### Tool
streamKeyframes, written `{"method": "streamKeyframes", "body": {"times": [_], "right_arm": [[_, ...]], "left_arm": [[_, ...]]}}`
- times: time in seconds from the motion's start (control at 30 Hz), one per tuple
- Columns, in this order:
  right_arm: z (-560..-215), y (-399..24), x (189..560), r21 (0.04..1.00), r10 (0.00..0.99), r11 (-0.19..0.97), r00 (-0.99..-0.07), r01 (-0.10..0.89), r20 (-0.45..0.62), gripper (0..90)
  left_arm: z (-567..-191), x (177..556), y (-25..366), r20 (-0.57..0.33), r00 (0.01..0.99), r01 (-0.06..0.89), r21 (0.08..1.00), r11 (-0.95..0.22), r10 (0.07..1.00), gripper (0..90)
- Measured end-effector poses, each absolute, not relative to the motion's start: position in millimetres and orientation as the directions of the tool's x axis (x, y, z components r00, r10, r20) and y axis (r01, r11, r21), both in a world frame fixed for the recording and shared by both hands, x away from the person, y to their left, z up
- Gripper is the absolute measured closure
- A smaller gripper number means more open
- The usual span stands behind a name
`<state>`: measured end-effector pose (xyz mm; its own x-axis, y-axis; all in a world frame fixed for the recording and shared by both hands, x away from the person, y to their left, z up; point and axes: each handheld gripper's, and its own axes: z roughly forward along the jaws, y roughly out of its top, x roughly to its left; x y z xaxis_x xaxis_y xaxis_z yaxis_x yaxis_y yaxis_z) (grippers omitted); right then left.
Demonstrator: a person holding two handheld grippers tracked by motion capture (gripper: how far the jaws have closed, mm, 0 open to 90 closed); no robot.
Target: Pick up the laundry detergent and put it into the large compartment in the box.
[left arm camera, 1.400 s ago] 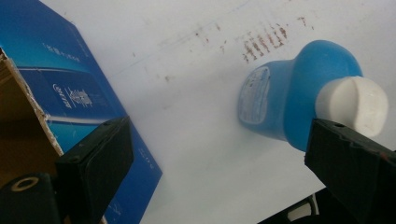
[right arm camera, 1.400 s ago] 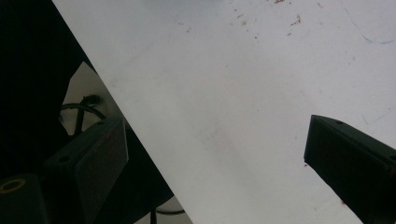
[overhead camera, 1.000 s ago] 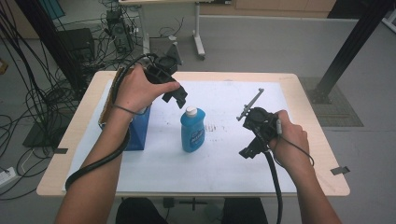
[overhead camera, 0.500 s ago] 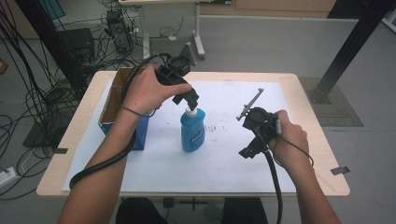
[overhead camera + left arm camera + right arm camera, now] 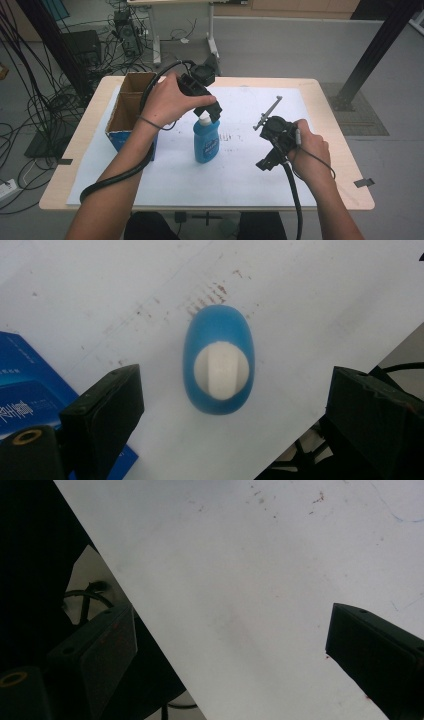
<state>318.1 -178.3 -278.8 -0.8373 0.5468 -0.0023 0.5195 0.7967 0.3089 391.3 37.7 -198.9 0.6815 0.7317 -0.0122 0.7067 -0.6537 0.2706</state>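
Observation:
A blue bottle (image 5: 206, 143) with a white cap (image 5: 204, 120) stands upright near the middle of the white sheet (image 5: 240, 172). My left gripper (image 5: 213, 111) hangs just above the cap and points down at it. In the left gripper view the bottle (image 5: 218, 327) and its cap (image 5: 221, 371) lie straight below, between the wide-apart jaws of the left gripper (image 5: 232, 387), which touch nothing. My right gripper (image 5: 266, 161) is held above the sheet to the right of the bottle. It stands open (image 5: 230, 630) with nothing between its jaws.
An open cardboard box (image 5: 125, 107) with blue sides stands at the left of the table, close beside the bottle; its blue side (image 5: 25, 385) appears in the left gripper view. Cables trail from both grippers. The wooden table edge (image 5: 332, 107) borders the sheet.
My left hand has moved right, from over the box to directly above the bottle's cap. The bottle and the right gripper have stayed in place.

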Motion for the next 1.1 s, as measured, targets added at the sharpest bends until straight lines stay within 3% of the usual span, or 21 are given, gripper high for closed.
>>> {"method": "streamKeyframes", "body": {"times": [1.1], "right_arm": [[-282.3,-179.8,320.0,0.296,0.548,0.801,-0.836,0.52,-0.014,5.9]], "left_arm": [[-232.1,394.8,35.3,0.014,0.674,0.711,0.256,-0.655,0.738,9.1]]}}
